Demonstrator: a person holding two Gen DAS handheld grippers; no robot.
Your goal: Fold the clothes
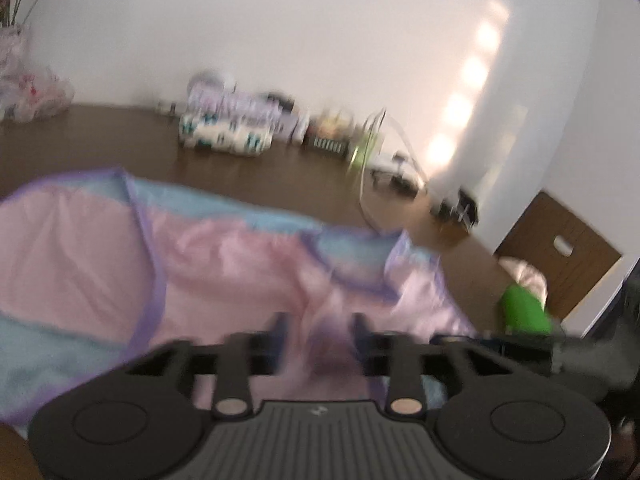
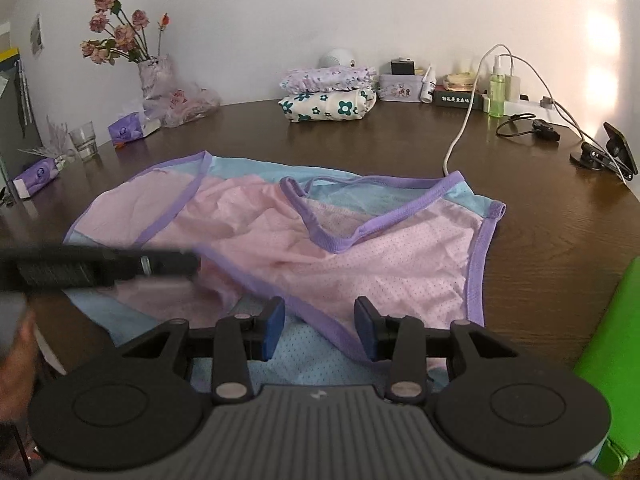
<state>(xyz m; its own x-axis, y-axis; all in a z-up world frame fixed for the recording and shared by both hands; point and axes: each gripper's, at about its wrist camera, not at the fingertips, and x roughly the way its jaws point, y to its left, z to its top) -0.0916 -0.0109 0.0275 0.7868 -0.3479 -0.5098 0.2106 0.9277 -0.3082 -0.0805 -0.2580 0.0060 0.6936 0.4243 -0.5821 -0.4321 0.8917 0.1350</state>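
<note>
Dark wooden table (image 2: 540, 240) beneath white wall carries pink garment (image 2: 320, 240); left gripper (image 1: 320, 344) and right gripper (image 2: 320, 330) both gape.

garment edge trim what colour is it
Purple, bordering the pink and light blue mesh garment. The right wrist view shows it best.

- My left wrist view is motion-blurred throughout; the pink and blue mesh garment (image 1: 224, 264) lacks detail.
- My right wrist view is sharp, except the blurred black gripper (image 2: 100, 266) at left.
- Bright patches glare on the white wall (image 2: 600, 40) at right.
- Fisheye distortion bends the brown wooden table (image 2: 540, 248); corners are dark.
</note>
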